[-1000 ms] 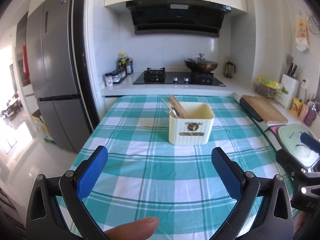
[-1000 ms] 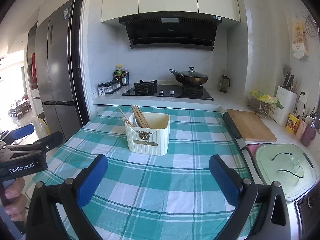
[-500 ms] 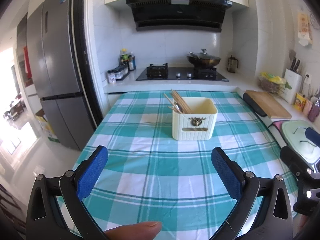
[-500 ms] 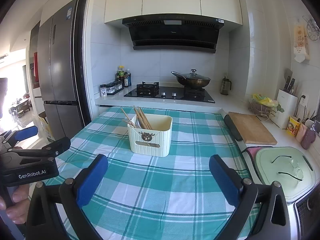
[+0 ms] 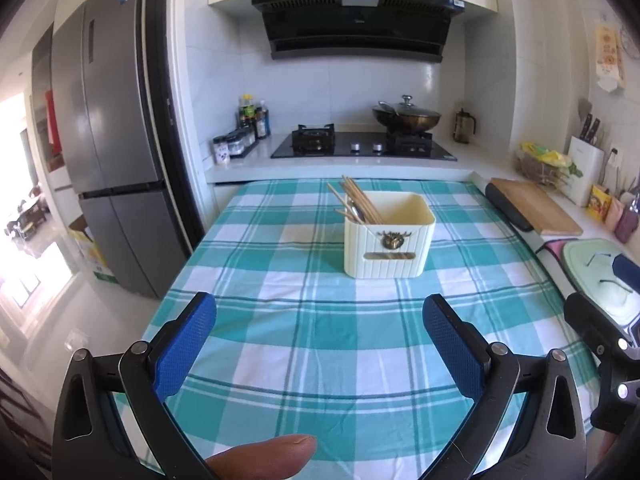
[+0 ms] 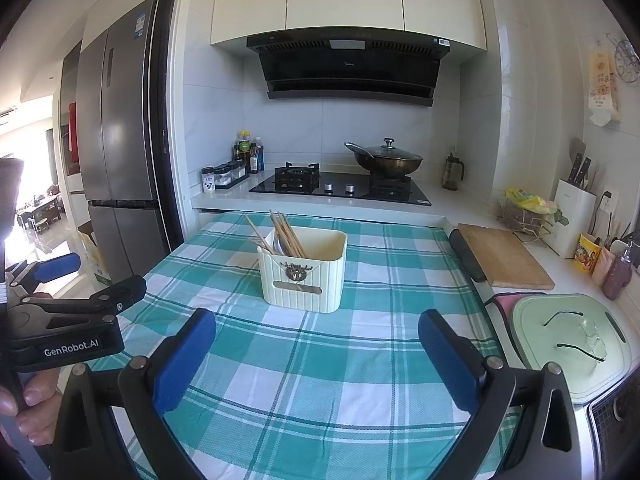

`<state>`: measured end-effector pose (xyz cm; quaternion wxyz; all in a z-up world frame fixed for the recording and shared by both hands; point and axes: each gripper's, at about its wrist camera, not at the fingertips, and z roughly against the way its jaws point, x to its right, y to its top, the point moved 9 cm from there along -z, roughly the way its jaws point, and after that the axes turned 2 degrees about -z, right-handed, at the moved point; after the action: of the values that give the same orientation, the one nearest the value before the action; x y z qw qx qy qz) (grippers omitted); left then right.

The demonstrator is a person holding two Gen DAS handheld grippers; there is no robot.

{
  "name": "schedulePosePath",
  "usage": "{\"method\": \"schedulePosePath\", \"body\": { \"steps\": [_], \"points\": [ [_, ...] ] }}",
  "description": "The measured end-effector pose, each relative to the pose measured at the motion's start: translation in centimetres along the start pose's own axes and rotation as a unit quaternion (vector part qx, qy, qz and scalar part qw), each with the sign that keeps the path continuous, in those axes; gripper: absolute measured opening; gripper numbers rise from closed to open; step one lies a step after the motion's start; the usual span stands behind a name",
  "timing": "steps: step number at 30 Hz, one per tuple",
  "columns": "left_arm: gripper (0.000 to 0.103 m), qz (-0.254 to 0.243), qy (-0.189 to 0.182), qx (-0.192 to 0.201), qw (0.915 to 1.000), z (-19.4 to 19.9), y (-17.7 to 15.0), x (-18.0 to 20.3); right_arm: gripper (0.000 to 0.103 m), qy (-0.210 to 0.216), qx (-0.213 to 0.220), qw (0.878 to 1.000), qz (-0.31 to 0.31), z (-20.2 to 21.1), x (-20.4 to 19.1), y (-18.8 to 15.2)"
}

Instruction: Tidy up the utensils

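Ribbed matt plastic holder (image 5: 389, 245), wooden chopsticks (image 5: 362, 205), woven checked cloth (image 5: 304, 332)

Lidded wok (image 6: 384, 160) on the hob (image 6: 340, 189) (right burner), cutting board (image 6: 504, 256) beside checked tablecloth (image 6: 320, 380)

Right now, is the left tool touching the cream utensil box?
Apart. The left wrist view shows the left tool open, with a stretch of checked tablecloth lying between its fingertips and the cream utensil box.
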<state>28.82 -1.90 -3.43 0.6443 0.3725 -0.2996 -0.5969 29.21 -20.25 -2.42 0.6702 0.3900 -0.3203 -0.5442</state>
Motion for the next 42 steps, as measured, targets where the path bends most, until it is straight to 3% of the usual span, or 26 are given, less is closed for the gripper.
{"method": "schedulePosePath", "body": {
  "steps": [42],
  "points": [
    [0.103, -0.003, -0.01, -0.008, 0.9999, -0.36, -0.31, 0.8, 0.103, -0.009, -0.004, 1.0, 0.0, -0.08, 0.43, -0.03]
  ]
}}
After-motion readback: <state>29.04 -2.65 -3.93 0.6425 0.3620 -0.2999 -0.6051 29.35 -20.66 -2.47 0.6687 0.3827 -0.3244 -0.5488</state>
